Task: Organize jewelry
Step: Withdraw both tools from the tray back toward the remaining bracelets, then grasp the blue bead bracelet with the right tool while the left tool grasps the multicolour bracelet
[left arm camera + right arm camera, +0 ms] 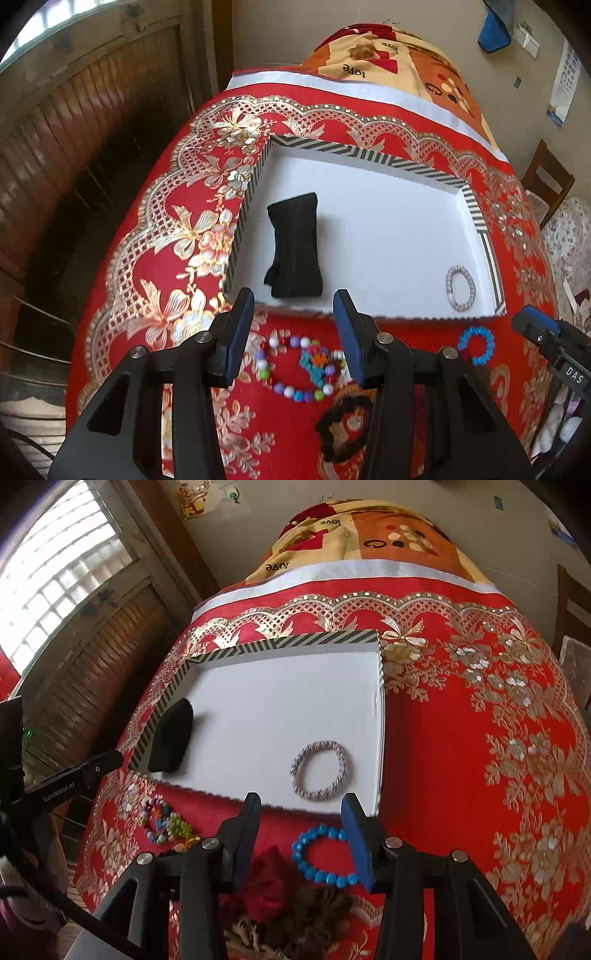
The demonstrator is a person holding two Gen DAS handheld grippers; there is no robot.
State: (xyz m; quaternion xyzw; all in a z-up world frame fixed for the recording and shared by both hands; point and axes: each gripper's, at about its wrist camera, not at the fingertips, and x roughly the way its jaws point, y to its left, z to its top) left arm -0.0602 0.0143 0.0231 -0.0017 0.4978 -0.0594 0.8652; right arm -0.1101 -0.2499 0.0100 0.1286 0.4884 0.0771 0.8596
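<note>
While both grippers hang spread, empty | silver braided bracelet (320, 771) at tray's (280, 648) five o'clock, sorted | blue plastic-bead bracelet (323, 856) outside, six o'clock, probably next.

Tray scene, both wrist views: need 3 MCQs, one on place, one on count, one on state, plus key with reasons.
1. Where does the blue bracelet lie?
A. in the tray
B. on the red cloth, in front of the tray
C. between closed pads

2. How many things lie in the tray?
A. none
B. two
C. four

3. How does the left gripper stand?
A. open, nothing held
B. shut on the bead bracelet
C. shut on the black pouch

Key:
1 B: it rests on the cloth, on the near side of the tray's front edge.
2 B: only the black pouch and the silver bracelet are inside.
3 A: its pads stand wide apart above the cloth, and the bead bracelet lies on the cloth below, untouched.
</note>
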